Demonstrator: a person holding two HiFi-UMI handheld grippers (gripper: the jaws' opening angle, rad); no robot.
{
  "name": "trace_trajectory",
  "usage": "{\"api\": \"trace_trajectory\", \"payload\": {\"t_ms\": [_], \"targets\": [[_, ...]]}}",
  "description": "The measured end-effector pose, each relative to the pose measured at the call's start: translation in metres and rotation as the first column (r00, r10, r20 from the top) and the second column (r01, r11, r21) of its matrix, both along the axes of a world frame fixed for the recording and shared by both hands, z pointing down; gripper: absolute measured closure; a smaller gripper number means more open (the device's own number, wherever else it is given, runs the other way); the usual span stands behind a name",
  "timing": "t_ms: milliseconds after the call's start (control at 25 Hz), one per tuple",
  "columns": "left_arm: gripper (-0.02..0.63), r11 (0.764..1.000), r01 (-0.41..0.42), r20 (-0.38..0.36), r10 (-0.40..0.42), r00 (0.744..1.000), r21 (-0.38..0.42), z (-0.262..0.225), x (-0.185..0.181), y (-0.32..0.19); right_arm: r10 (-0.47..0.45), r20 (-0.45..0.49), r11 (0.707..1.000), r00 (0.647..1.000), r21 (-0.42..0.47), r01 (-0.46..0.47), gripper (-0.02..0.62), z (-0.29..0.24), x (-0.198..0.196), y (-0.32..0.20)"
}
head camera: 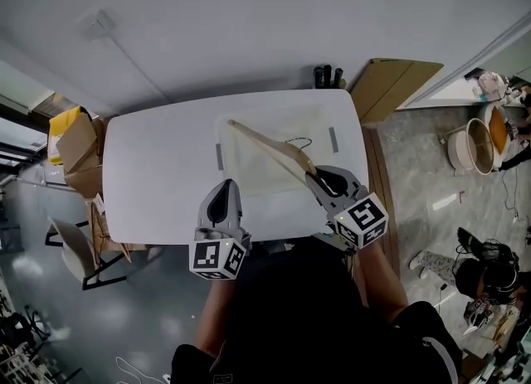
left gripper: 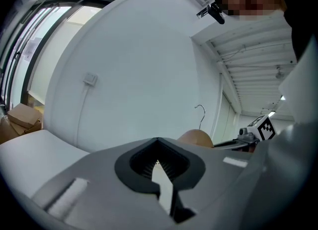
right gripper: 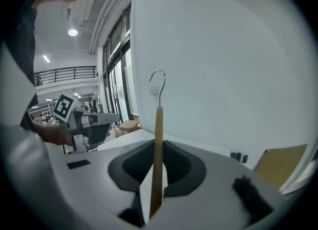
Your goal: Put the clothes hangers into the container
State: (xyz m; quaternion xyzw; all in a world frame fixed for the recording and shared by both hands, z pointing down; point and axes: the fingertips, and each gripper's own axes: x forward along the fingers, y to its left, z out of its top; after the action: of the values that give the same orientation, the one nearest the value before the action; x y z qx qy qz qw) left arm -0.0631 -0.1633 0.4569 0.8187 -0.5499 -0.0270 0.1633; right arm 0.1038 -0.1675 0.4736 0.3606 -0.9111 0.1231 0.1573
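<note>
A pale wooden clothes hanger (head camera: 270,148) with a wire hook slants over the clear plastic container (head camera: 257,182), pinched by the down-tilted right gripper (head camera: 314,173). Beside the container, the level left gripper (head camera: 223,185) has its fingers pressed together.

You stand in a warehouse-like workshop hall: concrete floor (head camera: 415,143), cardboard boxes (head camera: 76,148), mezzanine railing (right gripper: 64,71), tall windows (right gripper: 115,65).

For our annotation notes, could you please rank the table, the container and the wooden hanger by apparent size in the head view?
1. Table
2. Container, sitting on it
3. Wooden hanger: long but thin. It is raised in the right tool, so somewhat nearer the camera, yet clearly smallest.
</note>
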Motion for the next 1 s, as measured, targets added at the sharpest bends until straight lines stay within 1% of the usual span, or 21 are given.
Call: {"api": "trace_trajectory", "payload": {"t_ms": [200, 600, 1000], "targets": [[0.601, 0.999, 0.029, 0.000, -0.029, 1.000, -0.012, 0.006, -0.008, -0.008, -0.035, -0.018, 0.999, 0.999, -0.025, 0.034, 0.532, 0.009, -0.004, -0.011], [0.601, 0.999, 0.048, 0.015, -0.048, 0.999, -0.019, 0.008, -0.010, -0.014, -0.076, -0.095, 0.994, 0.993, -0.083, 0.069, 0.532, 0.027, -0.009, -0.029], [0.601, 0.998, 0.045, 0.013, -0.045, 0.999, -0.036, 0.013, -0.010, -0.016, -0.110, -0.158, 0.987, 0.981, -0.137, 0.089, 0.532, 0.047, -0.022, -0.047]]}}
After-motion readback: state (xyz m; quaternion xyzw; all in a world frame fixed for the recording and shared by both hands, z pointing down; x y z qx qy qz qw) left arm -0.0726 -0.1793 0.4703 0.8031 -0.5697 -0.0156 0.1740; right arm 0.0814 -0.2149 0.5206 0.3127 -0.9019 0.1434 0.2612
